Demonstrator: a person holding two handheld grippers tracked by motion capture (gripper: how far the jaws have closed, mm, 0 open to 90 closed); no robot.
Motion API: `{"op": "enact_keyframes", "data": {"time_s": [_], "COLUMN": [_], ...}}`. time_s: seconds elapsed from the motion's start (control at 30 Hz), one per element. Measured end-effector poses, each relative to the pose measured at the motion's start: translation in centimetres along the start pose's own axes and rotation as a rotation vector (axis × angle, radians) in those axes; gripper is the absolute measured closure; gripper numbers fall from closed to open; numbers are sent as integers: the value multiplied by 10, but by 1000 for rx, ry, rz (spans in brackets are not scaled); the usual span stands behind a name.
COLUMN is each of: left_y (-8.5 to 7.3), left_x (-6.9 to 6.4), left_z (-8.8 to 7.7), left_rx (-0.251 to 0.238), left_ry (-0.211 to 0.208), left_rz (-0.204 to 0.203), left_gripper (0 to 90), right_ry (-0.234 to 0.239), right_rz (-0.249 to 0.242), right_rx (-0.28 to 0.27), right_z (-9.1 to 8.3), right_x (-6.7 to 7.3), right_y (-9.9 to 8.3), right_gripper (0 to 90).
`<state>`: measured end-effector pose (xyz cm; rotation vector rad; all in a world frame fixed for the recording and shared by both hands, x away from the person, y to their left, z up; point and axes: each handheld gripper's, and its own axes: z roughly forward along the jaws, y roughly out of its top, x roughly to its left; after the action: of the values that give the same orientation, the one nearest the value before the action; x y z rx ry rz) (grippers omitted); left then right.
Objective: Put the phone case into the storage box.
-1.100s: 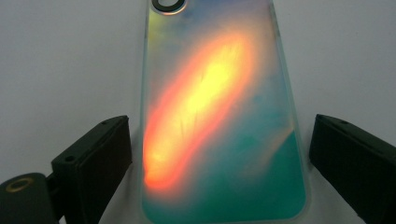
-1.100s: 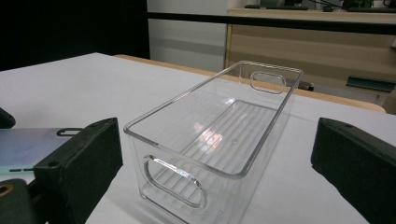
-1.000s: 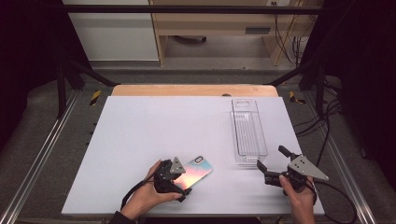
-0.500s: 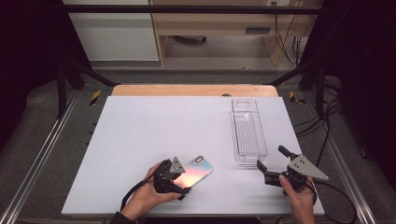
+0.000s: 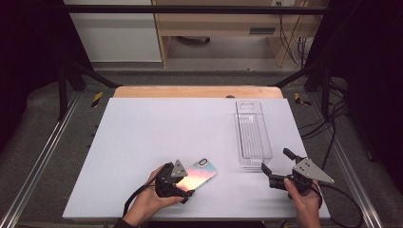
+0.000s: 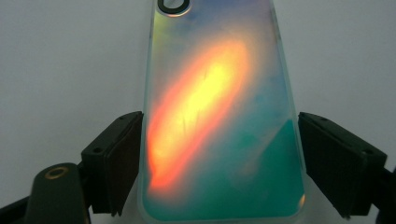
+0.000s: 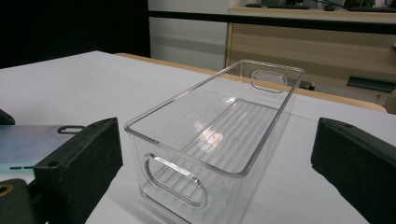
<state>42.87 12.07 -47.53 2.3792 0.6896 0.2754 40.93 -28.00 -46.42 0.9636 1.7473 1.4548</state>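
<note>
Closing my left tongs (image 6: 219, 154) on the phone case (image 6: 219, 107), I'd say we're early in the job: the jaws have just been narrowing, with the near end of the case lying flat between them. In the left gripper view the left pad (image 6: 122, 161) sits right at the case edge and the right pad (image 6: 327, 158) a hair off it, so I read no firm pinch yet, case not lifted. My right tongs (image 7: 217, 163) are released, jaws spread wide with nothing between them, hovering just short of the near end of the clear bin (image 7: 219, 140). As I judge it, grasp, lift and transfer into that bin are all left to do; the bin's inside looks bare. Materials, near to far: case is a thin, flat, rounded rectangle, glossy iridescent skin going orange-yellow to teal, translucent soft-looking rim, dark-ringed camera cutout at the end away from my left tongs. Slick faces, so I'd grip the edges. Bin beyond my right tongs is long, narrow, rigid clear plastic, ribbed floor, oval handle slots in both end walls. Table top (image 5: 157, 133) beyond both tongs is matte white, smooth, low glare.
</note>
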Motion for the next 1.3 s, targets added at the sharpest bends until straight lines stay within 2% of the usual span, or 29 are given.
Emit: {"op": "enact_keyframes", "data": {"time_s": [0.1,0.13,0.2,0.23,0.3,0.33,0.37,0.4,0.47,0.57,0.7,0.77,0.97,1.07,1.17,1.2,1.27,1.3], "left_y": [4,4,9,9,12,15,16,16,19,21,21,22,21,20,19,18,16,16], "left_x": [0,0,2,2,3,6,8,8,11,10,9,10,14,16,18,19,21,22], "left_z": [-2,-2,-4,-4,-5,-5,-4,-4,-4,-3,-6,-10,-21,-27,-31,-32,-35,-36], "left_rx": [-42,-42,-82,-82,-129,-169,-191,-191,-245,-269,-321,-360,-447,-485,-515,-522,-538,-541], "left_ry": [10,10,31,31,32,57,66,66,70,52,73,98,152,174,193,195,206,207], "left_rz": [5,5,10,10,1,-11,-22,-22,-33,-11,-22,-26,-34,-49,-62,-68,-78,-80], "left_gripper": [164,164,164,164,164,164,164,164,164,164,164,164,164,164,164,164,164,164], "right_ry": [0,0,2,3,3,4,5,5,7,4,-1,-7,-33,-33,-21,-21,1,1], "right_rz": [-2,-2,-2,-4,0,4,8,12,24,30,54,58,78,98,69,69,73,73], "right_rx": [-2,-2,-3,-3,-3,-4,-6,-10,-18,-23,-29,-29,-5,-7,5,5,12,12], "right_z": [0,0,0,0,0,-1,-1,-2,-2,-3,-3,-3,1,4,11,11,18,18], "right_x": [0,0,0,0,1,1,1,1,1,1,0,1,6,12,22,22,28,28], "right_y": [0,0,0,0,0,0,0,1,1,1,2,4,21,36,63,63,83,83], "right_gripper": [23,23,23,23,24,24,24,24,24,23,23,23,28,39,44,47,62,62]}}
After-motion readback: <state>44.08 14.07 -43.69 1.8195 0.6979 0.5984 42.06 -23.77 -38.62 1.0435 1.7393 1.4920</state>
